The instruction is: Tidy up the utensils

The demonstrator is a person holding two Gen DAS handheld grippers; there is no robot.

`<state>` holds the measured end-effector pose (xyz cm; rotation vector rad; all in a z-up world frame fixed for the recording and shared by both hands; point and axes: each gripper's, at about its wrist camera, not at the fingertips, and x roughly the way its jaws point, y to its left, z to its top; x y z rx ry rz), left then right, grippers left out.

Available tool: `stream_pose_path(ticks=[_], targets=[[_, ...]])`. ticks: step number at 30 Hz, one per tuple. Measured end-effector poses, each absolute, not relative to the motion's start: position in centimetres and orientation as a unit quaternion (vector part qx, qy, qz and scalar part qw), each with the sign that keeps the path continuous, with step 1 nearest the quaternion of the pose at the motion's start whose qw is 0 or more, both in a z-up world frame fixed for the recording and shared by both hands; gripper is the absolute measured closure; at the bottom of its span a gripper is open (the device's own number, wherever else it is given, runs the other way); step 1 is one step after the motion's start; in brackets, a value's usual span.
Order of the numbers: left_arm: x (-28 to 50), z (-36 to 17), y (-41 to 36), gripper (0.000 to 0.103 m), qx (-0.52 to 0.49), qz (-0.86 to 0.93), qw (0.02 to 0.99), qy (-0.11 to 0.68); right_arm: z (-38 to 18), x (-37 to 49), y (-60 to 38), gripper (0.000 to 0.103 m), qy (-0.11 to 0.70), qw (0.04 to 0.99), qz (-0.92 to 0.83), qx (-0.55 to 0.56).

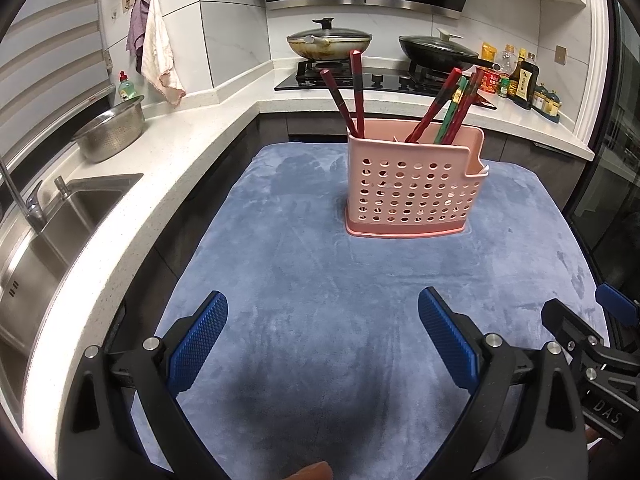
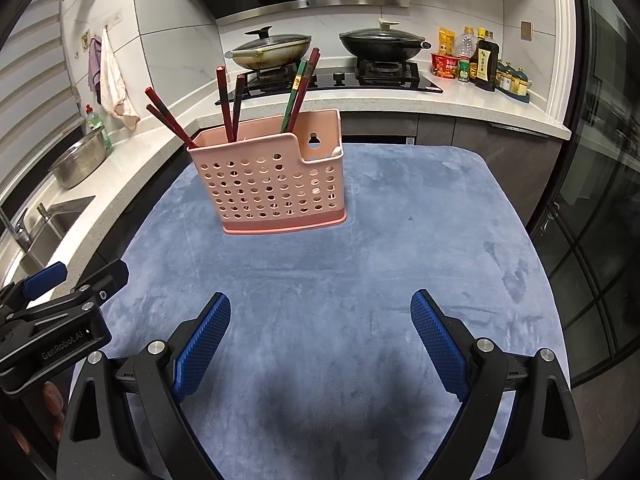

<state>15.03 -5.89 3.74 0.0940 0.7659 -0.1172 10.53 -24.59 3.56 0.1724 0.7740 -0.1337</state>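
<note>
Chopsticks stand in pink holder on blue mat.
L gripper & R gripper both spread wide, empty, well short of holder.

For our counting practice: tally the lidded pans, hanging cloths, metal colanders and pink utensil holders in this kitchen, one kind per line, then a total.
Lidded pans: 2
Hanging cloths: 2
Metal colander: 1
Pink utensil holder: 1
Total: 6

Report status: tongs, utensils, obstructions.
Both tongs open, empty. Chopsticks upright in pink holder on mat. Nothing in the way.
</note>
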Motion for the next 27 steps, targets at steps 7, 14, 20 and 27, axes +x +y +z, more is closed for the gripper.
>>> stream_pose_path(ticks=[7, 14, 20, 27], targets=[[15.1, 3.62, -6.15, 0.011, 0.05, -0.063, 0.923, 0.377, 3.42, 10.67, -24.78, 0.015, 0.377, 0.92, -0.066, 0.082], [15.14, 3.51, -6.2, 0.011, 0.051, -0.067, 0.921, 0.381, 3.36, 10.71, -24.76, 0.015, 0.377, 0.92, -0.066, 0.082], [15.15, 3.49, -6.13, 0.012, 0.05, -0.065, 0.922, 0.379, 3.36, 10.76, -24.79, 0.015, 0.377, 0.92, -0.066, 0.081], [15.37, 3.39, -5.74, 0.012, 0.042, -0.064, 0.92, 0.385, 3.31, 10.86, -24.8, 0.015, 0.378, 0.92, -0.065, 0.08]])
